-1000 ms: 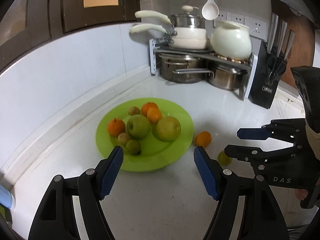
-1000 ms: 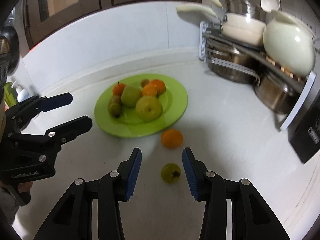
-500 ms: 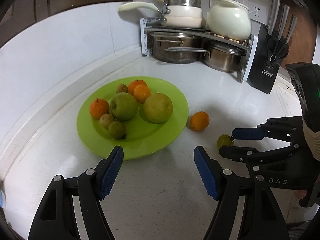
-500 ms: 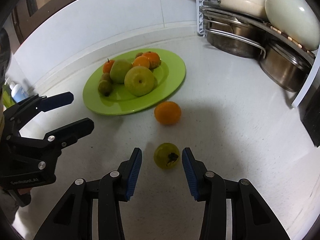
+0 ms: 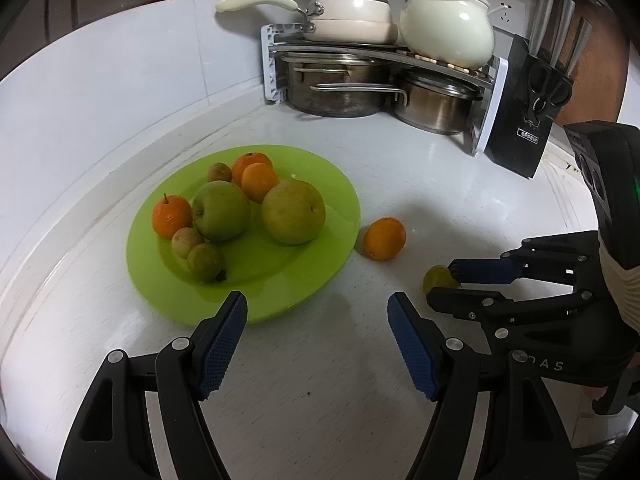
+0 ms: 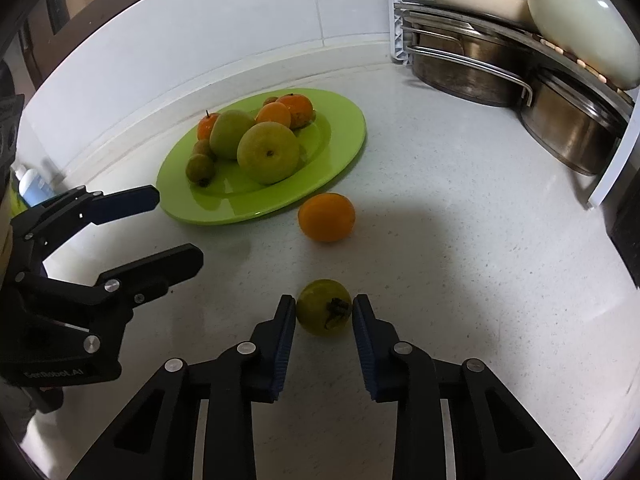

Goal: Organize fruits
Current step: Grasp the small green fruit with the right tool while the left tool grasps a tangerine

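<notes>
A green plate (image 5: 328, 272) (image 6: 344, 152) on the white counter holds several fruits: two large green apples, oranges and small brownish-green fruits. A loose orange (image 5: 384, 238) (image 6: 327, 217) lies just right of the plate. A small green fruit (image 6: 324, 307) (image 5: 438, 278) lies on the counter between the tips of my right gripper (image 6: 324, 312) (image 5: 448, 280), whose jaws are open and close on both sides of it. My left gripper (image 5: 318, 312) (image 6: 176, 228) is open and empty, hovering before the plate's near edge.
A rack (image 5: 276, 68) with steel pots, white pans and a white jug (image 5: 448, 28) stands in the back corner. A black knife block (image 5: 524, 120) stands at the right. A tiled wall runs behind the plate. A bottle (image 6: 30, 184) stands at far left.
My right gripper moved forward and down until its open jaws straddle the small green fruit. My left gripper moved nearer to the plate and lower.
</notes>
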Tool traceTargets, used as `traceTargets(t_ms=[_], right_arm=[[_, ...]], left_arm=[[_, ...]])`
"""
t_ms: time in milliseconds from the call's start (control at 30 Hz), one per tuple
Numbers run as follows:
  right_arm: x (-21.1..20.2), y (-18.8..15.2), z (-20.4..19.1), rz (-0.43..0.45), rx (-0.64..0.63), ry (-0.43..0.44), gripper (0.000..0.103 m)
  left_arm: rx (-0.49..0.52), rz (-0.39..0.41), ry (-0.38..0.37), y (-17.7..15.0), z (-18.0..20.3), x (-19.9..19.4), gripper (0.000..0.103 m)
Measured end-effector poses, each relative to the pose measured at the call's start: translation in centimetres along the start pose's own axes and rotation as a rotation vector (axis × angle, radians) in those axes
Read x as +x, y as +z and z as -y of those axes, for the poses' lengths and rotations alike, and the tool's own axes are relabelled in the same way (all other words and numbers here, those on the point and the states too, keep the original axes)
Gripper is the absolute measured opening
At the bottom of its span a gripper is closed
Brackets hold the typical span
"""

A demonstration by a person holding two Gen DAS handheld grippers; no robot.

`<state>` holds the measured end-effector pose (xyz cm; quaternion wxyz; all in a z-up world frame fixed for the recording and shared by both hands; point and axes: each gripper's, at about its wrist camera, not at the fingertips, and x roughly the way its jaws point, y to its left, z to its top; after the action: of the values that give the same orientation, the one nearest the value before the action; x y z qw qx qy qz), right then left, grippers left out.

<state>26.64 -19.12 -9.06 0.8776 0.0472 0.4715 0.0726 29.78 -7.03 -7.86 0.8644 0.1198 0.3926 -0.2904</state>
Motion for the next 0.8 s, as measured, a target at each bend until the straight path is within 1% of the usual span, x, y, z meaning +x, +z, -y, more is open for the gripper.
traceTargets(t_ms=[233, 433, 467, 500, 567, 633, 733, 800], right_arm=[[-0.6, -0.1, 0.9, 0.023, 0.022, -0.009, 0.030], [-1.7, -0.1, 2.2, 0.053, 0.046, -0.053, 0.030], [-1.8, 0.0, 2.4, 0.057, 0.051, -0.056, 0.030], [-1.9, 0.0, 2.7, 0.062, 0.056, -0.059, 0.030], [-2.1, 0.1, 3.0, 0.070, 0.066, -0.069, 0.030], [-2.3, 0.2, 3.4, 0.078, 0.077, -0.076, 0.030], [-2.4, 0.3, 3.9, 0.085, 0.090, -0.084, 0.030], [-2.3, 0.2, 3.9, 0.089, 0.095, -0.089, 0.030]], left_arm=[[0.024, 0.002, -0.027, 0.9, 0.9, 0.9, 0.072], [0.054, -0.005, -0.084, 2.1, 2.1, 2.5, 0.071], [0.064, -0.005, -0.088, 2.4, 2.4, 2.8, 0.070], [0.071, -0.006, -0.092, 2.6, 2.6, 3.1, 0.066], [0.084, -0.009, -0.107, 3.0, 2.9, 3.6, 0.062], [0.097, -0.012, -0.105, 3.3, 3.3, 4.3, 0.056], [0.117, -0.020, -0.103, 3.6, 3.6, 5.2, 0.050], [0.130, -0.028, -0.095, 3.6, 3.8, 5.8, 0.048]])
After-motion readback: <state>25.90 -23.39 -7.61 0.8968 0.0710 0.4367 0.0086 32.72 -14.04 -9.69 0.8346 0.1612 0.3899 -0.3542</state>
